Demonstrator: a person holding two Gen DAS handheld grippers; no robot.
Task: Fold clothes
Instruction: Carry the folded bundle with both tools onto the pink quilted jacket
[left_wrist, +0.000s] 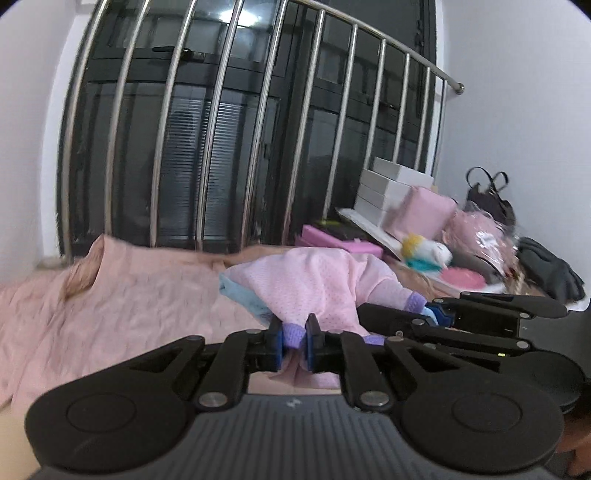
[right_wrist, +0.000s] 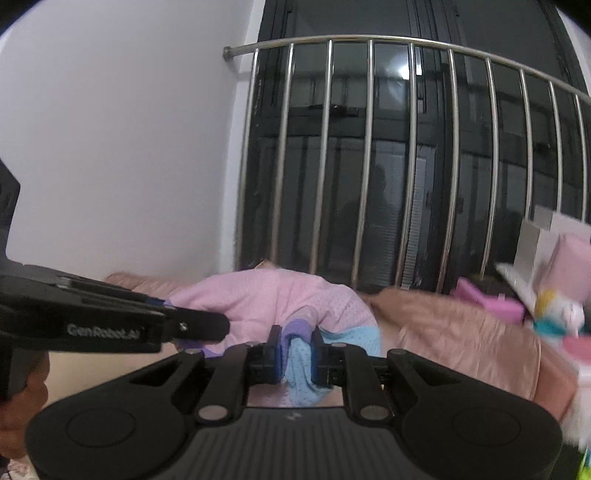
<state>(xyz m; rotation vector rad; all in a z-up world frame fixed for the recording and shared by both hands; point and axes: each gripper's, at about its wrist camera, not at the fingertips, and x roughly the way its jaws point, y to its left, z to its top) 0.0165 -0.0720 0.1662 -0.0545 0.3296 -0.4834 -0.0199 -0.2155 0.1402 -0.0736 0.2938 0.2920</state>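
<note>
A pink mesh garment (left_wrist: 314, 280) with purple cuffs and a light blue panel (left_wrist: 236, 295) is lifted off the pink bed cover (left_wrist: 122, 306). My left gripper (left_wrist: 294, 339) is shut on a purple edge of it. The right gripper (left_wrist: 436, 312) enters from the right in the left wrist view, holding another purple and blue part. In the right wrist view my right gripper (right_wrist: 295, 350) is shut on purple and blue fabric of the garment (right_wrist: 258, 295), and the left gripper (right_wrist: 173, 317) reaches in from the left. Both hold the cloth bunched between them.
A steel railing (left_wrist: 221, 129) stands before dark windows behind the bed. At the right lie white boxes (left_wrist: 391, 188), pink bags (left_wrist: 424, 214), a plush toy (left_wrist: 428, 253) and a black bag (left_wrist: 487, 195). White walls flank both sides. A person's hand shows at the lower left of the right wrist view.
</note>
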